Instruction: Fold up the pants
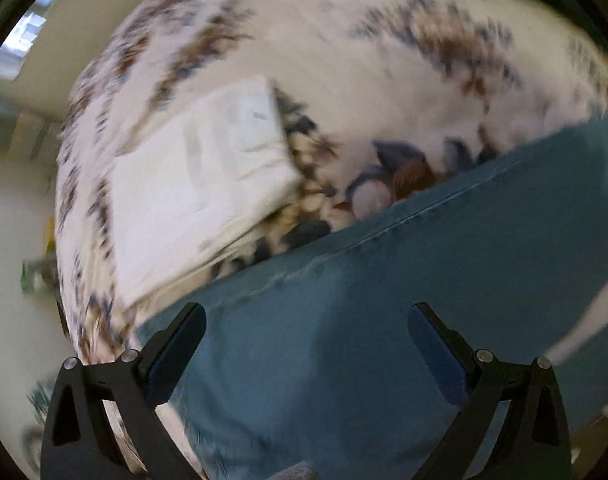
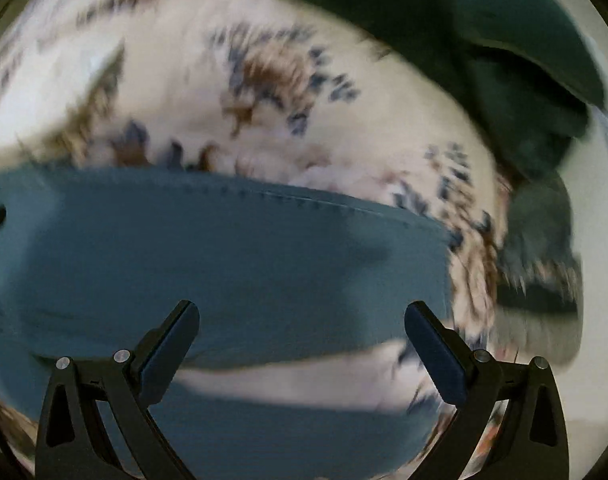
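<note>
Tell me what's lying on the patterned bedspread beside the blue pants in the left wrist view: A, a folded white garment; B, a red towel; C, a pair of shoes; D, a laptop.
A: a folded white garment lies flat on the patterned bedspread, just beyond the edge of the blue pants; nothing red, no shoes and no laptop show.

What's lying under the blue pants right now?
The blue pants lie on the patterned bedspread, which shows around their edges. Anything directly beneath the pants is covered.
</note>
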`<move>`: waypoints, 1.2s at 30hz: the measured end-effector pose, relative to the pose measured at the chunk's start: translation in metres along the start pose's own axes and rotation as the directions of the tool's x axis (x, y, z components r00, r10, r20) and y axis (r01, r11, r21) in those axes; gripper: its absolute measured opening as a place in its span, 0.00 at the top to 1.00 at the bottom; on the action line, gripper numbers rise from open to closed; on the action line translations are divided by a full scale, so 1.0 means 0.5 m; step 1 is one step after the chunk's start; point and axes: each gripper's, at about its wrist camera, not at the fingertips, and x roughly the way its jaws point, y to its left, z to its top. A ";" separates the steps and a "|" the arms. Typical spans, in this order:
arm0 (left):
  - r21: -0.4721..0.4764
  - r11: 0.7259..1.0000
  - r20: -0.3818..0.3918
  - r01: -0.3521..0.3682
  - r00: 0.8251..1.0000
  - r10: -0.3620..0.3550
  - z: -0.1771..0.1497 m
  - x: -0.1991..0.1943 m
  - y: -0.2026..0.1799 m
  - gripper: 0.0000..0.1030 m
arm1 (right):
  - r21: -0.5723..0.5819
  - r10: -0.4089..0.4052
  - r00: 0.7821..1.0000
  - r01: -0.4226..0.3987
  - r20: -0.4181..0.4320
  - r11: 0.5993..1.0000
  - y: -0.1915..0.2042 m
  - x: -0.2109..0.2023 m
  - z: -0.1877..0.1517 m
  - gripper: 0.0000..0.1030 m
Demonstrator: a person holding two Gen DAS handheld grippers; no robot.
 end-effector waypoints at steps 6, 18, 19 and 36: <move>0.169 0.986 -0.081 -0.005 0.997 0.019 0.071 0.167 -0.063 0.00 | -0.322 -0.093 0.992 0.061 -0.084 0.945 0.049 0.226 0.112 0.02; 0.229 0.944 -0.042 0.239 0.971 -0.236 0.071 0.151 -0.048 0.89 | -0.411 0.135 0.982 -0.178 -0.132 0.894 0.060 0.302 0.153 0.90; 0.240 0.948 -0.009 0.209 0.977 -0.213 0.062 0.136 -0.050 0.91 | -0.396 0.148 0.983 -0.181 -0.113 0.900 0.055 0.297 0.148 0.93; -0.177 0.967 0.228 0.185 0.963 -0.142 -0.316 -0.186 -0.089 0.95 | -0.086 0.304 0.940 -0.294 0.156 0.952 0.013 -0.052 -0.282 0.94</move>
